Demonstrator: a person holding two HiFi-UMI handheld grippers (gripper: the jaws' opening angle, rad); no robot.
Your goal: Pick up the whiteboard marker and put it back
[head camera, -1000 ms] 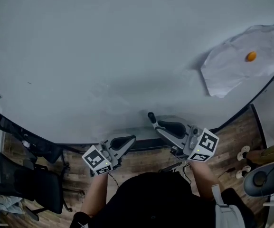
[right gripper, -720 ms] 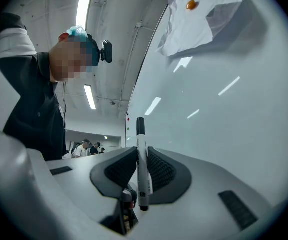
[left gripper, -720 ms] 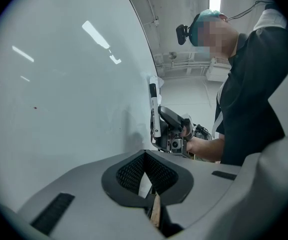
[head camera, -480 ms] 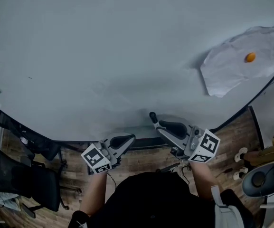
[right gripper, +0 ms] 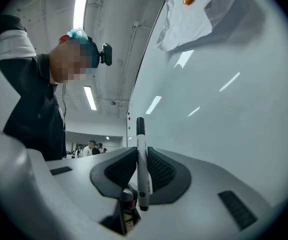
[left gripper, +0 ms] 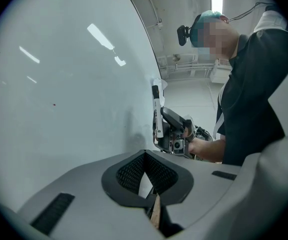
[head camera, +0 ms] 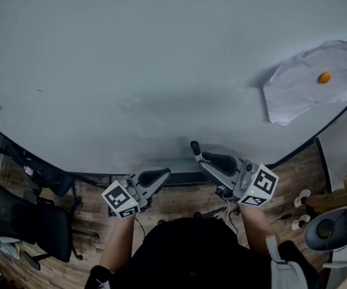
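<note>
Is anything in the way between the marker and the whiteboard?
No, nothing I can see. The right claw grips the marker close beside a bare part of the whiteboard. The sheet of paper with the orange magnet hangs far off to one side.

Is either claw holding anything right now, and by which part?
The right claw holds the whiteboard marker by its white barrel, with the black end sticking out beyond the tips. The left claw is shut and empty.
</note>
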